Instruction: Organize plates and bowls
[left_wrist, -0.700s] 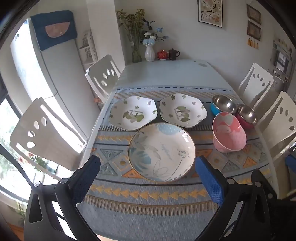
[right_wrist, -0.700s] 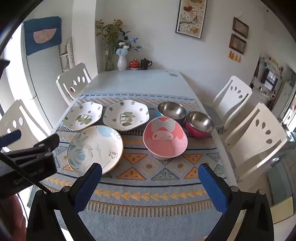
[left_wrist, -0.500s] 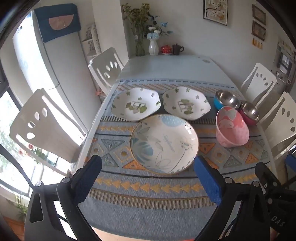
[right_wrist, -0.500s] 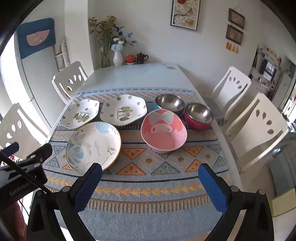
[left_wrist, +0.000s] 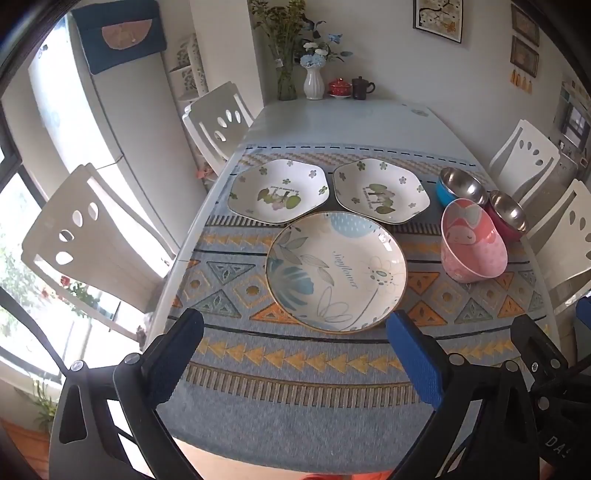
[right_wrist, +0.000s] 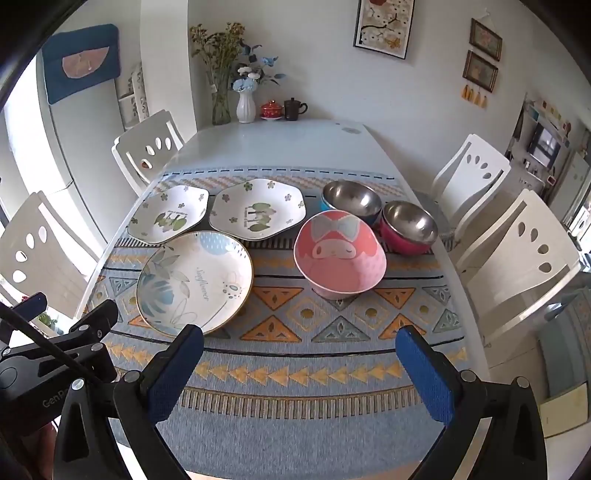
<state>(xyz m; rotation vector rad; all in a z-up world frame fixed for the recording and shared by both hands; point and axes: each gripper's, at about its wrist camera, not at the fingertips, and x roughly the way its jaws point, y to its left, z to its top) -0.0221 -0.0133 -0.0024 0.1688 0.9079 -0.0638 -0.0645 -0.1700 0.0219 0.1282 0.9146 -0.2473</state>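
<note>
Both blue-padded grippers, left (left_wrist: 295, 354) and right (right_wrist: 299, 369), are hovering with jaws spread wide, holding nothing, over the near edge of the patterned blue table runner (right_wrist: 295, 369).

Lying nearest is the round blue-leaf ceramic plate (left_wrist: 336, 271); two white angular flower-print plates (left_wrist: 277, 191) (left_wrist: 381, 191) are sitting just beyond it, while the pink cartoon-face bowl (right_wrist: 340, 253) is resting to the right, with a blue-sided steel bowl (right_wrist: 351, 201) and a red-sided steel bowl (right_wrist: 408, 227) behind it.
</note>
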